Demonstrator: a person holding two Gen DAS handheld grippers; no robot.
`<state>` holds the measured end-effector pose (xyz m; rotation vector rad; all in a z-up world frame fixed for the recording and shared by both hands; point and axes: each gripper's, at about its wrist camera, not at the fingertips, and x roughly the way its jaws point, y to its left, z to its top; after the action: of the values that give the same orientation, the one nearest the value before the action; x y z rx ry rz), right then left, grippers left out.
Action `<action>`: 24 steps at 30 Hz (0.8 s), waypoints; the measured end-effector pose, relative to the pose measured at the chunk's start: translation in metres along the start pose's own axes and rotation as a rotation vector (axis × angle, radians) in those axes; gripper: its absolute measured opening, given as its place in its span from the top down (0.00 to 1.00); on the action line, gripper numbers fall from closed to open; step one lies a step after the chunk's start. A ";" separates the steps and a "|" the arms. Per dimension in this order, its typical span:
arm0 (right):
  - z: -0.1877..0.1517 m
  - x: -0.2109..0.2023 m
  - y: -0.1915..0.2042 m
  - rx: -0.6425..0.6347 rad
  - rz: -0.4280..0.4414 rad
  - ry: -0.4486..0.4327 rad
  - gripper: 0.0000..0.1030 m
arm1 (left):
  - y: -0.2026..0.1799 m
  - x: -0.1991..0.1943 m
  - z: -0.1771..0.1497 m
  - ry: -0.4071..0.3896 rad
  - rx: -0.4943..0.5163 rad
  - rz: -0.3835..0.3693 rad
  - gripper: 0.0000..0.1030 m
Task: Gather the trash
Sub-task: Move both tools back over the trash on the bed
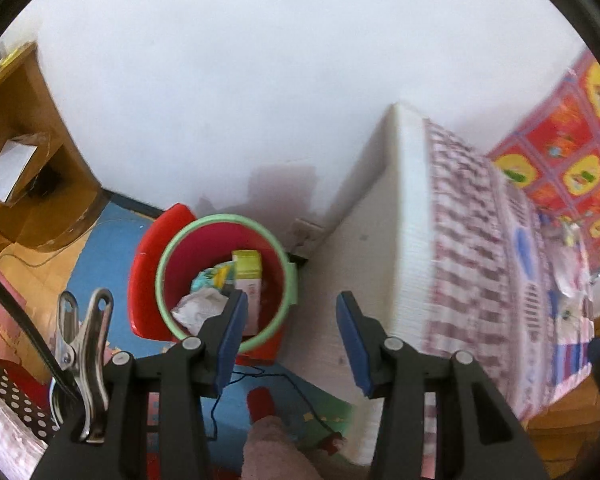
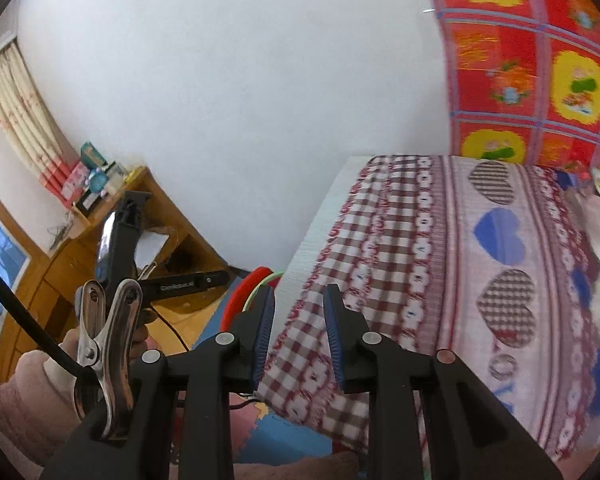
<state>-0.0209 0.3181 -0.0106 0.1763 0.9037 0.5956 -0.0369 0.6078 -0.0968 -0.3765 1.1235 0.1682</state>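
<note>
The left gripper's blue-padded left finger [image 1: 232, 336] is covering the near rim of the red plastic bin with the pale green rim [image 1: 165, 256], and part of the crumpled white paper [image 1: 196, 307] inside it. Ahead and to the right of both grippers, the checked, heart-patterned bedspread [image 2: 460, 264] is smearing with motion blur. In the right wrist view, the red bin is showing only as a sliver just beyond the fingers.

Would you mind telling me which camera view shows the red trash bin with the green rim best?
The left wrist view: it looks down into the trash bin, showing its whole green rim and the crumpled paper and carton inside. The right wrist view shows only a sliver of its rim beside the bed.
</note>
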 end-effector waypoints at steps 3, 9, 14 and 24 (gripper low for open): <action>-0.007 -0.027 -0.018 0.025 -0.009 -0.037 0.74 | -0.027 -0.017 -0.006 -0.012 0.030 -0.018 0.53; -0.025 -0.072 -0.050 0.065 -0.024 -0.070 0.74 | -0.097 -0.039 -0.023 -0.027 0.149 -0.067 0.53; -0.041 -0.109 -0.078 0.103 -0.058 -0.099 0.74 | -0.151 -0.047 -0.039 -0.017 0.210 -0.106 0.53; -0.064 -0.174 -0.132 0.143 -0.133 -0.151 0.73 | -0.251 -0.065 -0.073 -0.026 0.316 -0.172 0.53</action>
<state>-0.0986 0.1062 0.0178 0.2845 0.8050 0.3891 -0.0464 0.3523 -0.0131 -0.1861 1.0659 -0.1550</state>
